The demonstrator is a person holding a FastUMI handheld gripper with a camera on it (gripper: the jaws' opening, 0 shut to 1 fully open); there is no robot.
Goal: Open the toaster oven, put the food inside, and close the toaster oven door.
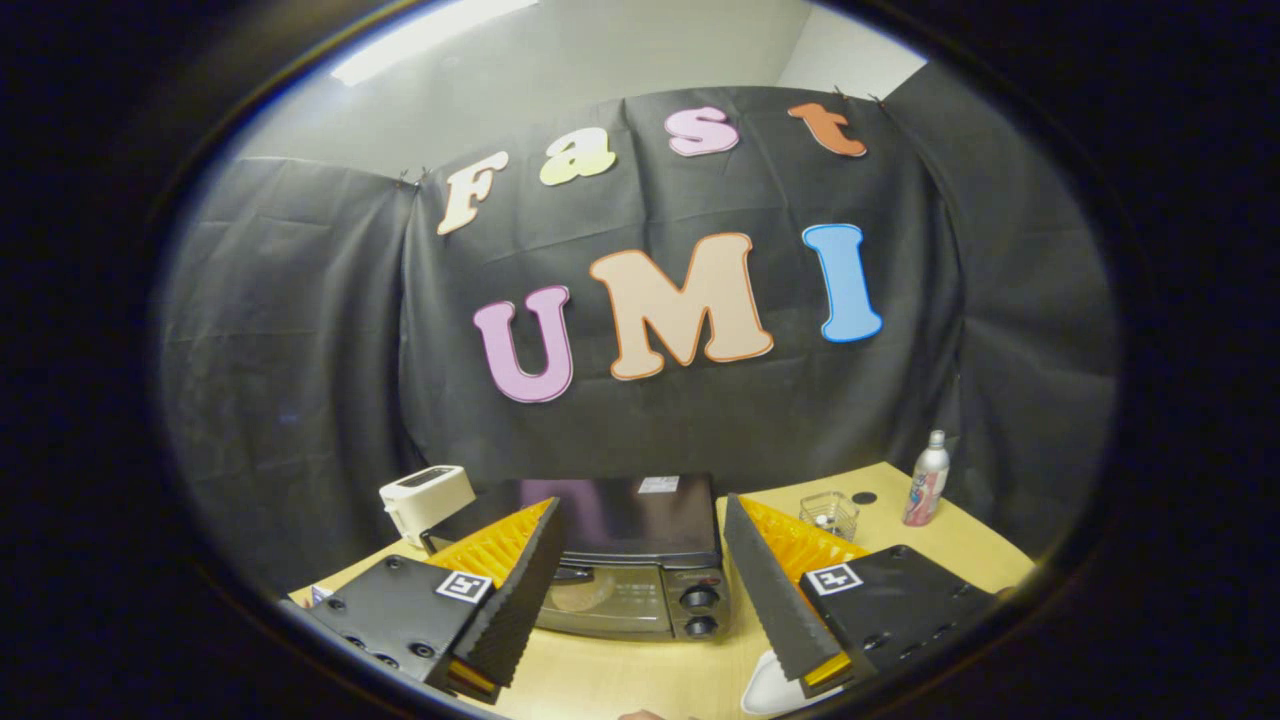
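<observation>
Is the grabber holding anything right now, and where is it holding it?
Nothing is held. The gripper has its jaws spread wide open with only air between them; the closed toaster oven sits beyond them on the table.

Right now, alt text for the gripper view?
The open claw points at a closed toaster oven on a wooden table. A white toaster stands beside it; a spray bottle stands farther off.

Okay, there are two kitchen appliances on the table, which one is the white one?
The small toaster, standing left of the black toaster oven near the booth wall. The gripper is open.
</observation>
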